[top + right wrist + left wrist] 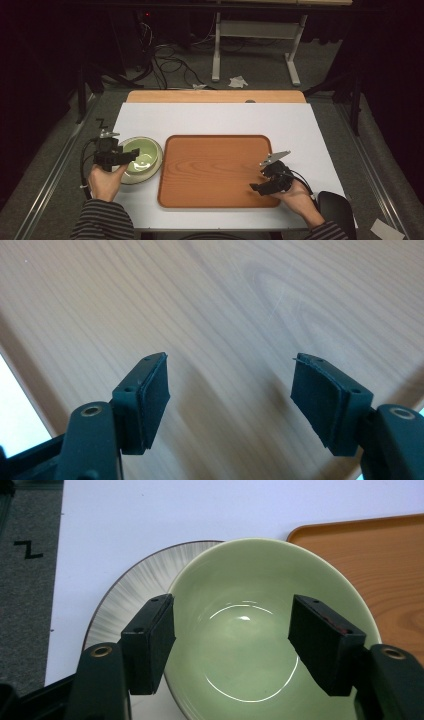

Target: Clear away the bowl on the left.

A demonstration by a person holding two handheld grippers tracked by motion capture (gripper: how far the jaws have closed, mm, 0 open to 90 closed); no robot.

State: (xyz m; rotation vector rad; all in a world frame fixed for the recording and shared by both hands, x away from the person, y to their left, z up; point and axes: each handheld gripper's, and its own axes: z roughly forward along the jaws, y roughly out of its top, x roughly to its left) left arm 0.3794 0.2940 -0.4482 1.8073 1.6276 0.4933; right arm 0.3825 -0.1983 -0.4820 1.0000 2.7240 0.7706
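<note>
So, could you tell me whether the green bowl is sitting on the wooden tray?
No, the green bowl sits on a plate beside the tray.

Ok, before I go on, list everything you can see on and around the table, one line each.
bowl: 1, pale green, sitting on the plate left of the tray
plate: 1, white with grey streaks, under the bowl
tray: 1, wood-grain orange-brown, mid-table, bare
white sheet: 1, covering the tabletop
crumpled paper: 1, white, on the floor beyond the table
left gripper: black, jaws open over the bowl
right gripper: black, jaws open over the tray
</note>
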